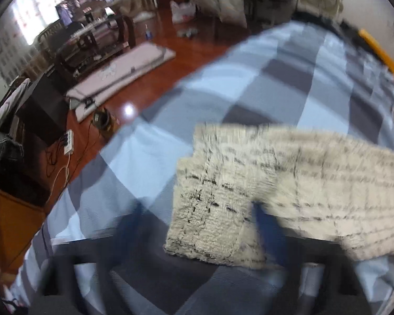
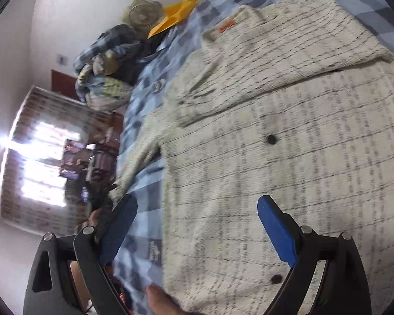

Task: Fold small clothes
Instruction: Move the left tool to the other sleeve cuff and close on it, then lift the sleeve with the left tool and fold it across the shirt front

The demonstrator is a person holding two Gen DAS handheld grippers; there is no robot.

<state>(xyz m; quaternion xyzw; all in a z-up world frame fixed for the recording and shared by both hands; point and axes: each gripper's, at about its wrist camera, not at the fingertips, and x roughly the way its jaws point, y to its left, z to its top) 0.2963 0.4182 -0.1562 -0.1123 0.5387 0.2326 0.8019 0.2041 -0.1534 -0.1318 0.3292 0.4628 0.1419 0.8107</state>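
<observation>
Straddling the cuff end of a cream knit sleeve (image 1: 218, 210), the left tongs (image 1: 197, 223) appear heavily blurred; one blue finger (image 1: 269, 233) lies against the sleeve's near edge and the other stands out over the bed, but whether the pads press the fabric cannot be told. The right tongs (image 2: 197, 225) stand spread wide with nothing between their blue pads (image 2: 278, 233), hovering above the near edge of the cream cardigan (image 2: 289, 131). That garment, flecked with thin dark lines and fastened with dark buttons (image 2: 271, 139), lies flat on the blue-and-grey checked bedcover (image 1: 249, 84), one sleeve folded across the chest below a small orange label (image 2: 227, 27). A yellow envelope (image 2: 181, 9) and a heap of bundled clothes (image 2: 110, 71) sit at the far end of the bed. Beyond the bed's edge, a pale mat (image 1: 123, 73) lies on a red-brown wooden floor (image 1: 197, 50) near a power strip (image 1: 68, 141).
</observation>
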